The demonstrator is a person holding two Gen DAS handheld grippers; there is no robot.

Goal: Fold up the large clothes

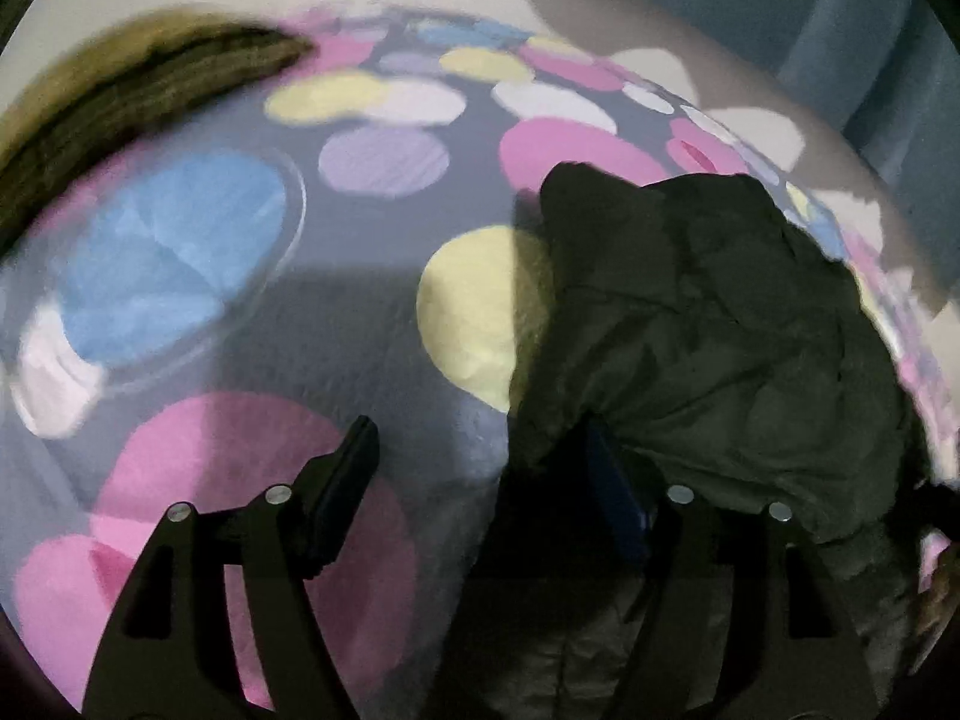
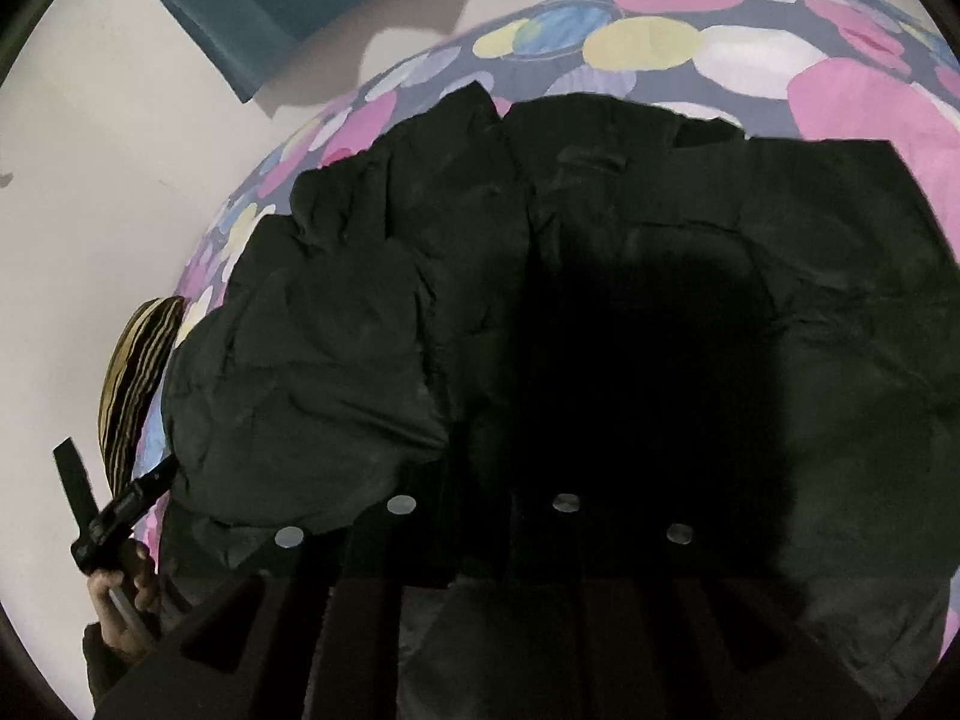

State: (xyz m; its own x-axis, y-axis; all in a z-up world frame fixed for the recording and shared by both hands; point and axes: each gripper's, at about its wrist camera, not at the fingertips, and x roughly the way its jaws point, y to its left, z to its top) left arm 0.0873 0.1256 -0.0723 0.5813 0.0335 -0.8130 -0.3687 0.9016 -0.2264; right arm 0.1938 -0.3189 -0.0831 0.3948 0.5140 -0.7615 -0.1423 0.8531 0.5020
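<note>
Left jaws: the left gripper (image 1: 480,480) stands wide open; the 9 o'clock finger is over bare cover, the 3 o'clock finger is at the jacket's edge, partly hidden against dark cloth; nothing is pinched between them

Right jaws: the right gripper (image 2: 480,480) is lost in its own shadow over the cloth; fingertips not resolved, so I cannot tell gap or hold

Task item: a dark green puffy jacket (image 2: 600,252) is spread on the spotted bed cover (image 1: 240,276), crumpled along its near-left part

Key relation, left: the jacket lies from 12 to 4 o'clock of the left jaws; its nearest hem touches the right-side finger, so the edge is beside the gap, not in it

Key relation, right: the jacket fills the right wrist view from 9 through 3 o'clock, broad side running 9–3; this tool sits directly above the body of the garment

Nearer tool: judged, the left for the edge grasp, the right for the middle

Hand pose: the left hand (image 2: 123,600) shows at 8 o'clock of the right view, gripping its tool handle, tool angled up toward the jacket's rim

Surroundings: striped cushion (image 2: 135,384) at 9 o'clock beyond the jacket; blue curtain (image 2: 240,6) at 11 o'clock against a pale wall

Next move, judged: shift the left jaws toward 3 o'clock to bring the hem into the gap
</note>
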